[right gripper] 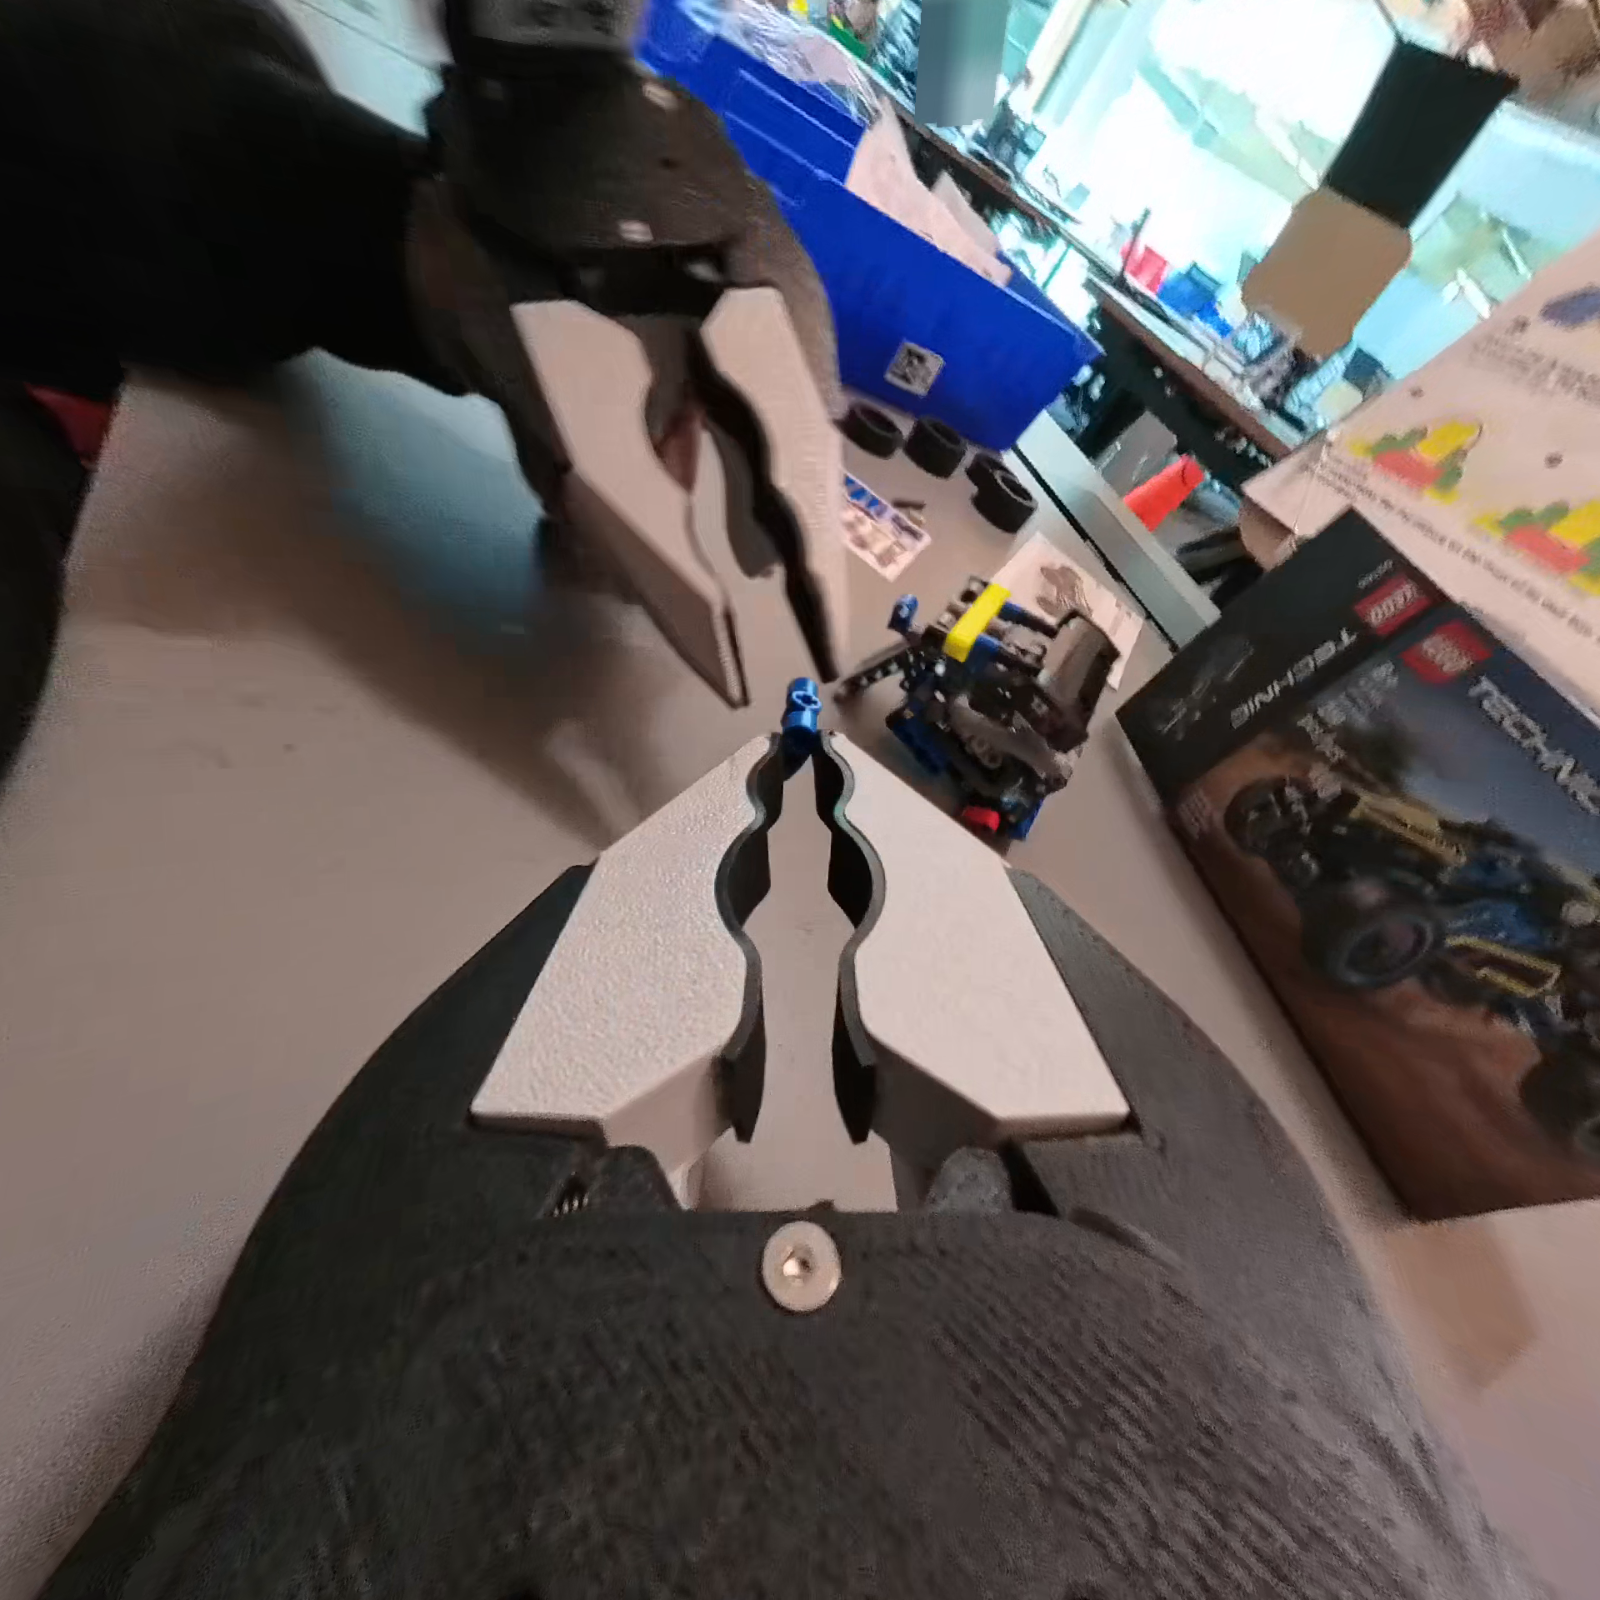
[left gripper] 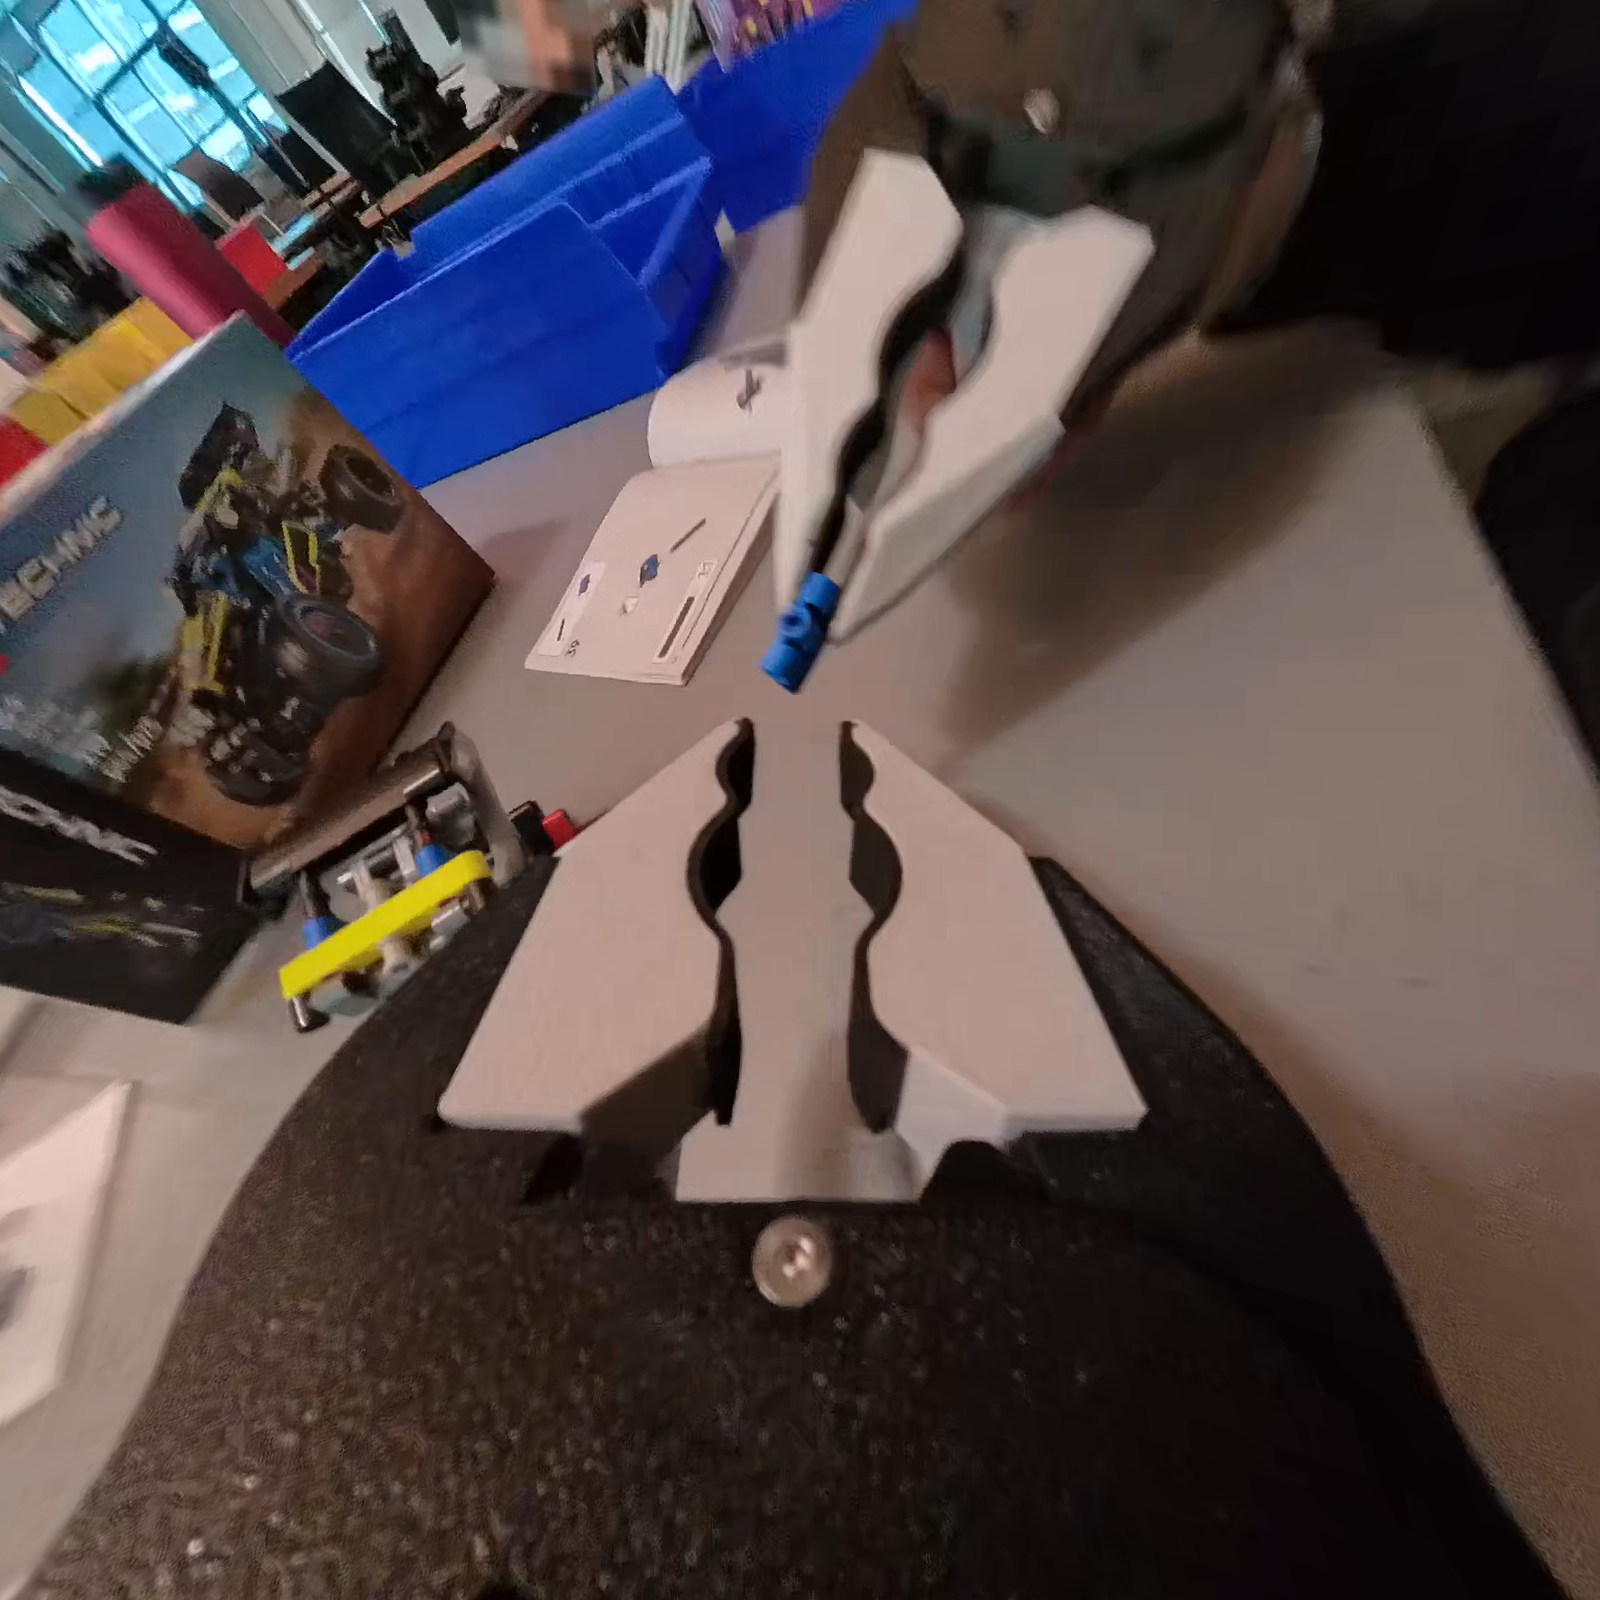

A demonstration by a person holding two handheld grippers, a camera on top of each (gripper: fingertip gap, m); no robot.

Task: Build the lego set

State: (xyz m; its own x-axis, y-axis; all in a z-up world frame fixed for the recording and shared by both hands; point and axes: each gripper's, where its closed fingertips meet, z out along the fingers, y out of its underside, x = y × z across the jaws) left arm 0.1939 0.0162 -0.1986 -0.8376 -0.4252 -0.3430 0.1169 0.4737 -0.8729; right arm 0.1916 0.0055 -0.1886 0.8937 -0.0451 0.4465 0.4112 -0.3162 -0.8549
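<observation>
Your right gripper (right gripper: 801, 736) pinches the small blue connector (right gripper: 802, 706) by its very end, just ahead of the spread, empty left gripper (left gripper: 796, 727); a nudge there could twist it loose onto the table (left gripper: 1212, 779). Room lies open beneath, but the half-built model (right gripper: 987, 693) and set box (right gripper: 1385, 822) crowd your right gripper's far side.
</observation>
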